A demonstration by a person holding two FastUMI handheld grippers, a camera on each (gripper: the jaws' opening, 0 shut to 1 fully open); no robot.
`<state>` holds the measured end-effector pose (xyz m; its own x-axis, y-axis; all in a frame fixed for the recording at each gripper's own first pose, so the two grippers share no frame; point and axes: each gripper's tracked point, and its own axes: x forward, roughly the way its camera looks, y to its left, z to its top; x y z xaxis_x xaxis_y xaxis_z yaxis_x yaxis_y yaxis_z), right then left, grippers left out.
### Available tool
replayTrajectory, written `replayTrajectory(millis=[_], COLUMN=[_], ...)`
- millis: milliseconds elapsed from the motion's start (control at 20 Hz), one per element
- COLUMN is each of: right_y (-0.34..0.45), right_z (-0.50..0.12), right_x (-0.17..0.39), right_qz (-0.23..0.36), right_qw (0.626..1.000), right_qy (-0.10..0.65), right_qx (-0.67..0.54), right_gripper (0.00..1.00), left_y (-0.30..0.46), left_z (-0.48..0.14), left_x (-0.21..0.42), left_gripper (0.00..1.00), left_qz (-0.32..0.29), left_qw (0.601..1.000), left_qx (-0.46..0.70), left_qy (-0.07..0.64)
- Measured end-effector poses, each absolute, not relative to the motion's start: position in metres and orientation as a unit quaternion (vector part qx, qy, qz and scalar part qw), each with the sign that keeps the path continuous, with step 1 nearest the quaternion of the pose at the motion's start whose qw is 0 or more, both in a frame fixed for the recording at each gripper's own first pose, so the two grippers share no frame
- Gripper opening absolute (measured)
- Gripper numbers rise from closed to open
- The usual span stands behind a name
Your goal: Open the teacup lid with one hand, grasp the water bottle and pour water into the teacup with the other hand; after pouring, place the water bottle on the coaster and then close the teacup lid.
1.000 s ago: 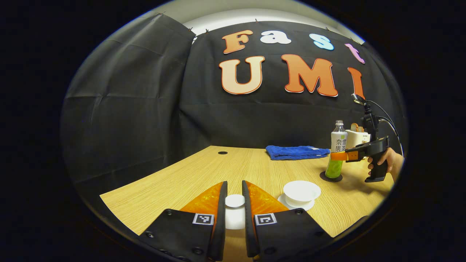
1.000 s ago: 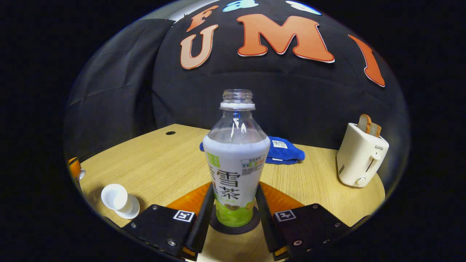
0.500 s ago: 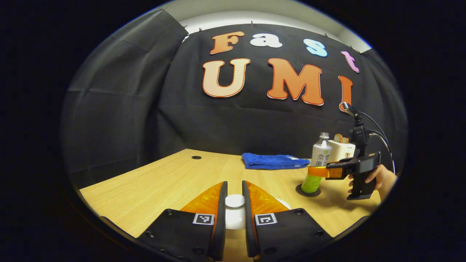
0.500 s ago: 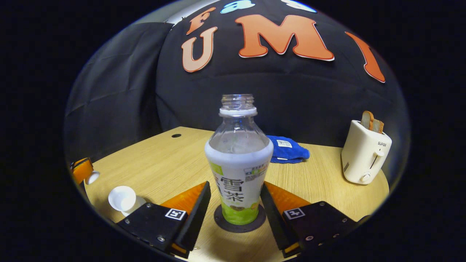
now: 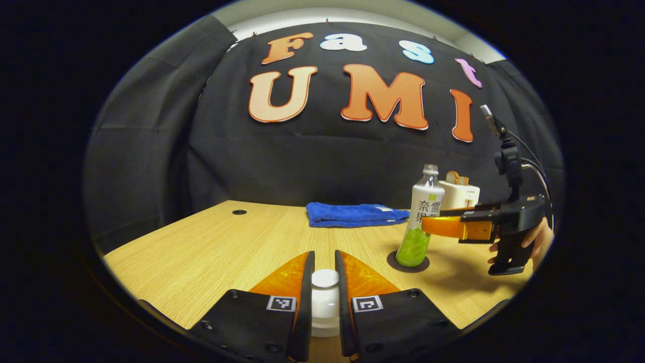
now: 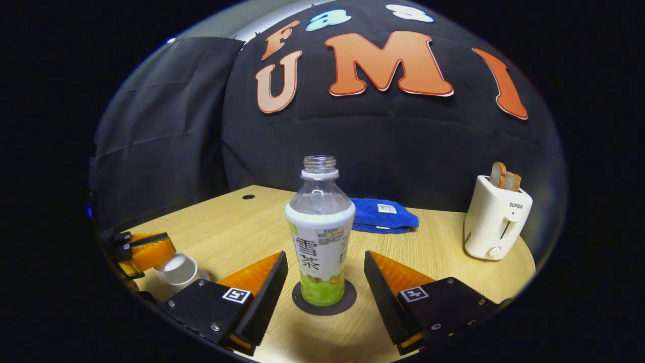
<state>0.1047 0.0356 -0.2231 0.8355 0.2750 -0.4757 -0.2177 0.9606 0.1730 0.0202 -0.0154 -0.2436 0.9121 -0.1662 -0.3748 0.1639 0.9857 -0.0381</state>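
An uncapped water bottle (image 6: pixel 321 247) stands upright on a dark round coaster (image 6: pixel 347 302). My right gripper (image 6: pixel 325 254) is open, its fingers (image 6: pixel 262 282) drawn back on both sides and clear of the bottle. In the left gripper view, my left gripper (image 5: pixel 324 257) is shut on the knob of the white teacup lid (image 5: pixel 325 280). The bottle (image 5: pixel 422 217), the coaster (image 5: pixel 398 263) and the right gripper (image 5: pixel 428 227) stand to the right there. In the right gripper view, the white teacup (image 6: pixel 177 271) sits at lower left, with the left gripper (image 6: pixel 151 249) right over it.
A white toaster (image 6: pixel 496 222) holding bread stands at the right of the wooden table (image 6: pixel 227 227). A folded blue towel (image 6: pixel 383 214) lies at the back near the wall. A hand (image 5: pixel 534 242) holds the right gripper's handle.
My right gripper opened and drew back from the bottle, which stays on the coaster. My left gripper carried the lid rightward over the teacup, which slid under its fingers.
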Motion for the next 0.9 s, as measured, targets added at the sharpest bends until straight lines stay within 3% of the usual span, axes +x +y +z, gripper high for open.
replayTrajectory(millis=[300, 400, 500, 550, 750, 850, 900], right_y=[0.024, 0.023, 0.022, 0.02, 0.014, 0.012, 0.008], right_z=[-0.206, -0.197, -0.188, -0.183, -0.165, -0.152, -0.146], right_x=[0.079, 0.074, 0.067, 0.065, 0.054, 0.048, 0.043], right_qz=[0.135, 0.135, 0.137, 0.137, 0.127, 0.118, 0.111], right_qw=[0.96, 0.963, 0.964, 0.965, 0.97, 0.974, 0.976], right_qy=[0.239, 0.225, 0.218, 0.214, 0.198, 0.186, 0.179], right_qx=[0.059, 0.061, 0.061, 0.06, 0.06, 0.06, 0.057], right_gripper=[0.92, 0.92, 0.92, 0.92, 0.92, 0.91, 0.92], left_y=[-0.02, -0.022, -0.025, -0.026, -0.026, -0.027, -0.028], left_z=[-0.259, -0.257, -0.263, -0.262, -0.247, -0.229, -0.217], left_x=[0.021, 0.02, 0.017, 0.017, 0.013, 0.012, 0.012], left_gripper=[0.29, 0.24, 0.33, 0.31, 0.57, 0.79, 0.85], left_qz=[-0.077, -0.077, -0.077, -0.076, -0.07, -0.065, -0.062], left_qw=[0.974, 0.975, 0.97, 0.97, 0.975, 0.979, 0.982], left_qx=[0.037, 0.048, 0.062, 0.065, 0.064, 0.066, 0.062], left_qy=[0.209, 0.205, 0.222, 0.221, 0.201, 0.181, 0.166])
